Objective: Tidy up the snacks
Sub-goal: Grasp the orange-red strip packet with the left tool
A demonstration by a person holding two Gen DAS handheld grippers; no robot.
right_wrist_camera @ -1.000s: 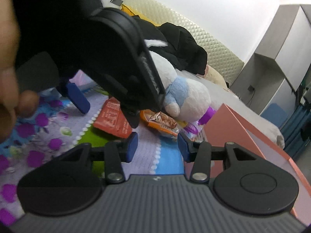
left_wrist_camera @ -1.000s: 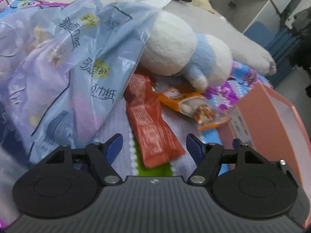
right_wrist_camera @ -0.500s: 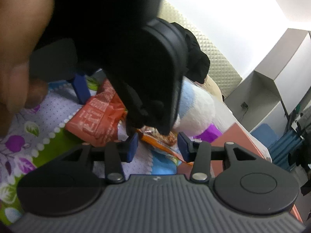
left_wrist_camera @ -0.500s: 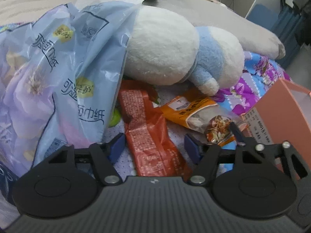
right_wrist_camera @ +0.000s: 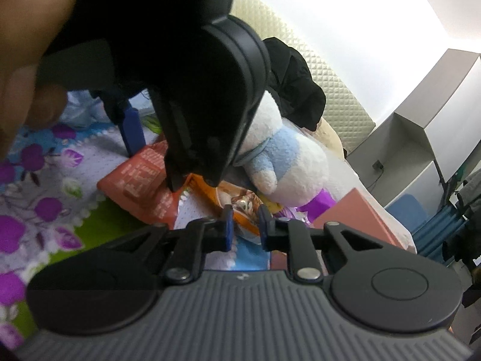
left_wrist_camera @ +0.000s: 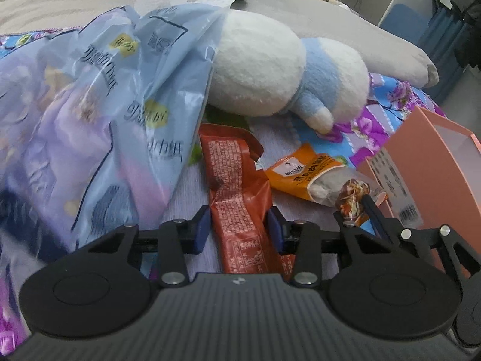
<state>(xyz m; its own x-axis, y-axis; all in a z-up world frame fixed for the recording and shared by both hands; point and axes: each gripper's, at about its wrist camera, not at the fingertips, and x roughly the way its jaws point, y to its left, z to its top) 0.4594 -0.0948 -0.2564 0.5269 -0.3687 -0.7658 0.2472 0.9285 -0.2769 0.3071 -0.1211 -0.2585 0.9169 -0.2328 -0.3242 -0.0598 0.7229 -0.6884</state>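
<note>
As both close, left gripper [left_wrist_camera: 238, 230] straddles red packet [left_wrist_camera: 237, 198], right gripper [right_wrist_camera: 244, 225] orange packet [right_wrist_camera: 237, 203].

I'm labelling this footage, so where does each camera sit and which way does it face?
Left wrist: on the left gripper, looking down at the red snack packet between its closing jaws; beyond lie the tissue bag and plush toy.
Right wrist: on the right gripper, looking nearly level across the bed; jaws closing around the orange snack packet. A hand on the left gripper fills the upper left.
Shared: both packets, plush toy, pink box.
</note>
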